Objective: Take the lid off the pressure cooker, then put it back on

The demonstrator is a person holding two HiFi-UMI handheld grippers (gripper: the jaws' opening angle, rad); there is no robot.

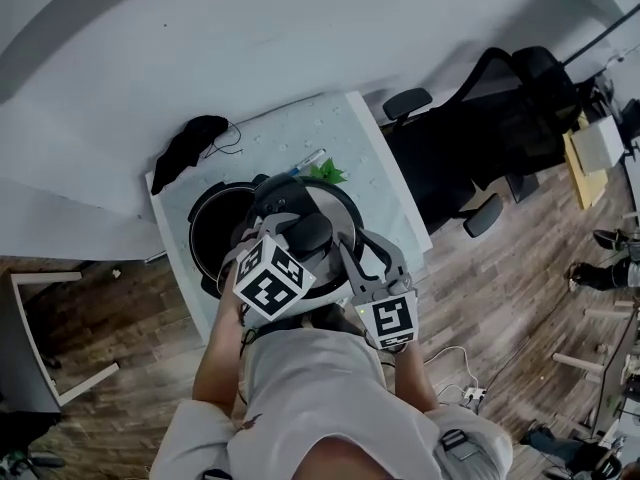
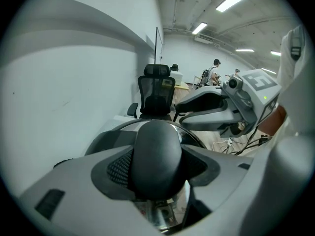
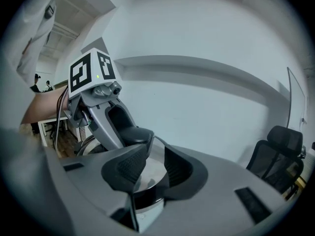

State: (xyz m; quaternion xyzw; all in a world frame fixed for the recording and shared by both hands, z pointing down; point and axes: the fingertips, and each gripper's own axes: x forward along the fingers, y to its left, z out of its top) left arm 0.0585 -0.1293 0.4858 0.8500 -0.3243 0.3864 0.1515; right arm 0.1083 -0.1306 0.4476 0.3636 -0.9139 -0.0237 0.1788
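Observation:
The pressure cooker's open black pot (image 1: pixel 213 230) stands on the white table (image 1: pixel 385 173). Its steel lid (image 1: pixel 335 208) is held off the pot, just to the right of it. My left gripper (image 1: pixel 305 236) is shut on the lid's black knob (image 2: pixel 157 156), with both pads pressed against its sides. My right gripper (image 1: pixel 347 256) is shut on the lid's rim (image 3: pixel 147 173), the steel edge running between its pads. In the left gripper view the right gripper (image 2: pixel 216 114) reaches in from the right. The right gripper view shows the left gripper (image 3: pixel 125 134) on the knob.
A black cloth (image 1: pixel 190 148) lies at the table's far left corner, and a green object (image 1: pixel 325 173) and a pen-like stick (image 1: pixel 308 160) lie behind the lid. Black office chairs (image 1: pixel 490 118) stand right of the table. A white wall (image 1: pixel 200 48) rises behind.

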